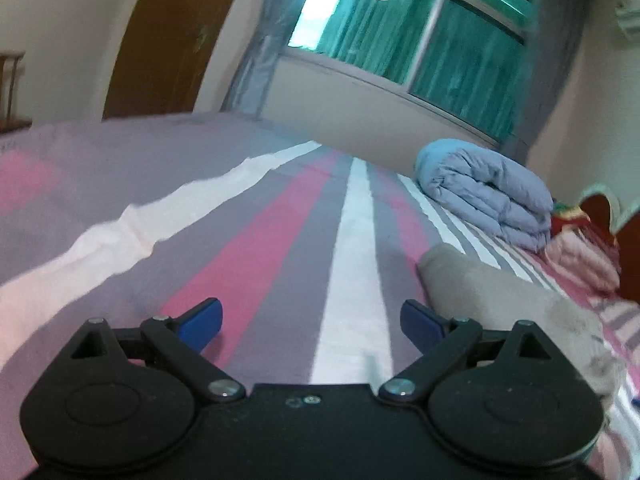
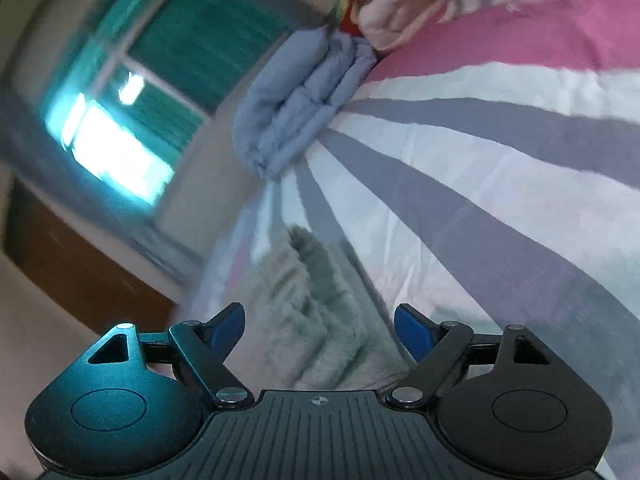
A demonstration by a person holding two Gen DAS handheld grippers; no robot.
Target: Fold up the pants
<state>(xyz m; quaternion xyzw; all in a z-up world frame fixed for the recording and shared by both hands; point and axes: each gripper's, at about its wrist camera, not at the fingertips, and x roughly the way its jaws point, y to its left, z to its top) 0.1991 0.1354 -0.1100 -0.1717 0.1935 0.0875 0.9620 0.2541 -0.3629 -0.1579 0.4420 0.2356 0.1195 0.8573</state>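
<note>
The pants [image 1: 500, 300] lie as a folded beige-grey bundle on the striped bed sheet [image 1: 280, 240], just right of my left gripper [image 1: 312, 312]. That gripper is open over the bare sheet, and its right blue pad [image 1: 420, 320] is close to the bundle's edge. In the right wrist view, which is strongly rolled, the same pants [image 2: 316, 280] show as pale fuzzy folded layers. They lie straight ahead of my right gripper [image 2: 319, 314] and run in between its blue pads. Its jaws stand wide apart and the pads do not press on the cloth.
A rolled light-blue quilt [image 1: 488, 196] lies further up the bed, with pink and red bedding [image 1: 580, 256] beside it near the headboard. Behind are a wall, a window with green curtains [image 1: 420, 32] and a brown door [image 1: 168, 40].
</note>
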